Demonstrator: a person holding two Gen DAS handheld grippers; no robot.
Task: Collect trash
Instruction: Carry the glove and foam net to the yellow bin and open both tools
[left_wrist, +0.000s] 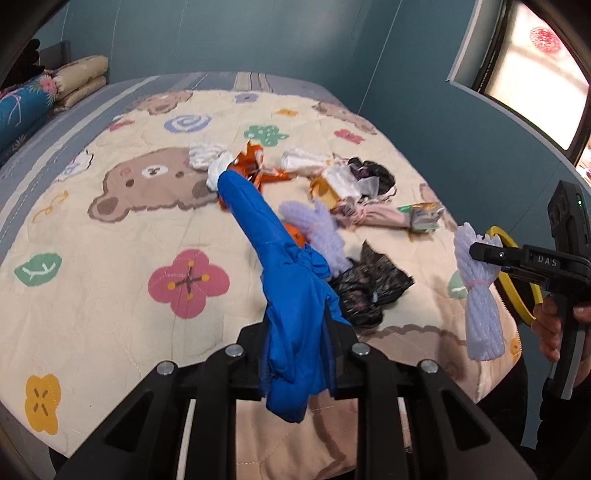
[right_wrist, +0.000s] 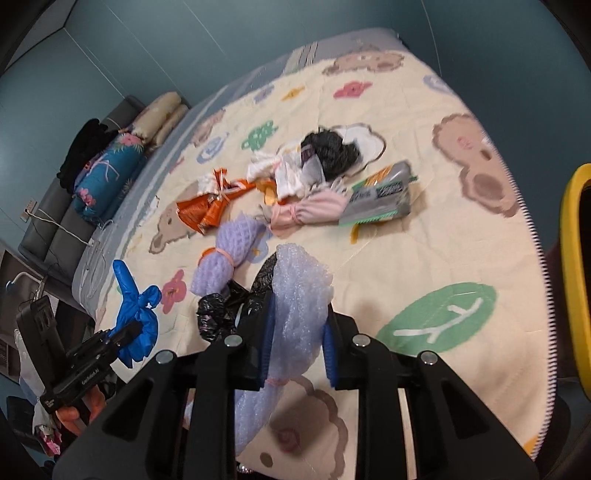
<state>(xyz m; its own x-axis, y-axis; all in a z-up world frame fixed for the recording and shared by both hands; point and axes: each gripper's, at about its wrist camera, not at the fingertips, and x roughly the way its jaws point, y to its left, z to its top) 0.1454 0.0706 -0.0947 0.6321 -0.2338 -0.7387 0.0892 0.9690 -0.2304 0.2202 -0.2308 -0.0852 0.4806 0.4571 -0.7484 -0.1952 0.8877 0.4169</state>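
**Tongs each pinching one piece of trash above the bed**

Left tongs (left_wrist: 299, 332) pinched on a knotted blue plastic glove (left_wrist: 288, 295), lifted clear of the quilt, one long finger of it sticking forward. Right tongs (right_wrist: 297, 332) pinched on a white foam-net bundle (right_wrist: 295, 306) tied with a pink band; bundle hangs off the bed surface. Blue pads visible on the right tongs either side of the foam.

Bed (left_wrist: 92, 258): cream quilt, bear and flower print. Remaining trash in a loose heap mid-quilt: orange foil wrapper (right_wrist: 207, 210), lilac foam net (right_wrist: 229, 258) with an orange band, black plastic bag (right_wrist: 225, 310) just beside the right tongs, pink cloth bundle (right_wrist: 314, 210), grey snack packet (right_wrist: 380, 199); its print is unreadable.

Writing: "DAS" on the right tool body in the left view. Lettering on the left tool in the right view is too small to read.

Yellow-rimmed bin (right_wrist: 572, 258) at the bed's edge, right side.
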